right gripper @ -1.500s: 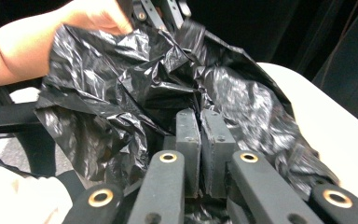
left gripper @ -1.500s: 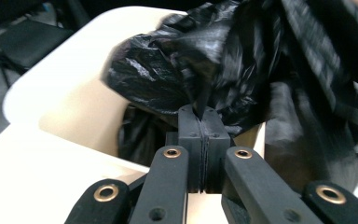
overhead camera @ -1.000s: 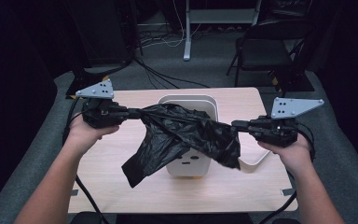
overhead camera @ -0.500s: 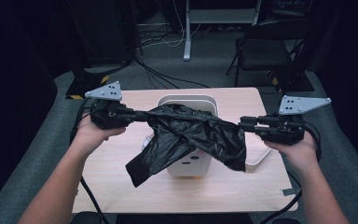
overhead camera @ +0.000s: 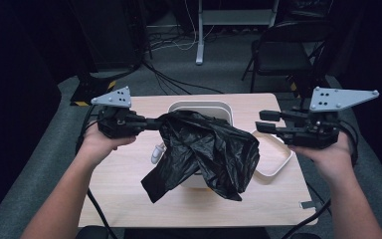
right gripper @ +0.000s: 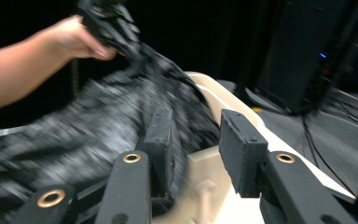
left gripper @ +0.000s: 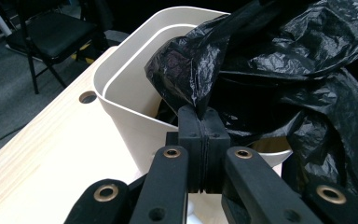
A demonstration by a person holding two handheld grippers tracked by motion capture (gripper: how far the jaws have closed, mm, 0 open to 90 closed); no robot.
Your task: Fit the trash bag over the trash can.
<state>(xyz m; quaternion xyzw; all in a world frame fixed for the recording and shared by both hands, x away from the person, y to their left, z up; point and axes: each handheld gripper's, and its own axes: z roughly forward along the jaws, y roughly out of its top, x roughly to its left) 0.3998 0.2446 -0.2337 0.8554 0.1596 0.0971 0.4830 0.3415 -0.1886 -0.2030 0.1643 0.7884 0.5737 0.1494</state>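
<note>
A crumpled black plastic bag [overhead camera: 206,149] hangs over a white bin [overhead camera: 199,105] in the middle of the wooden table [overhead camera: 124,199]. My left gripper [overhead camera: 155,123] is shut on the bag's left edge; in the left gripper view its jaws [left gripper: 200,123] pinch the plastic [left gripper: 284,60] just above the bin's rim [left gripper: 121,70]. My right gripper [overhead camera: 259,121] hovers to the right of the bag, clear of it. Its jaws have just been opening and stand apart with nothing pinched [right gripper: 198,142]. In that view the blurred bag [right gripper: 84,116] lies left of them.
A white lid [overhead camera: 274,160] lies on the table right of the bin, below my right gripper. A small white piece [overhead camera: 156,154] sits left of the bin. Beyond the table are a dark chair [overhead camera: 283,55], floor cables [overhead camera: 179,79] and a desk leg [overhead camera: 199,35].
My right gripper has let go of the bag, opened and risen. The bag's right side has dropped and it now hangs from the left gripper alone.
</note>
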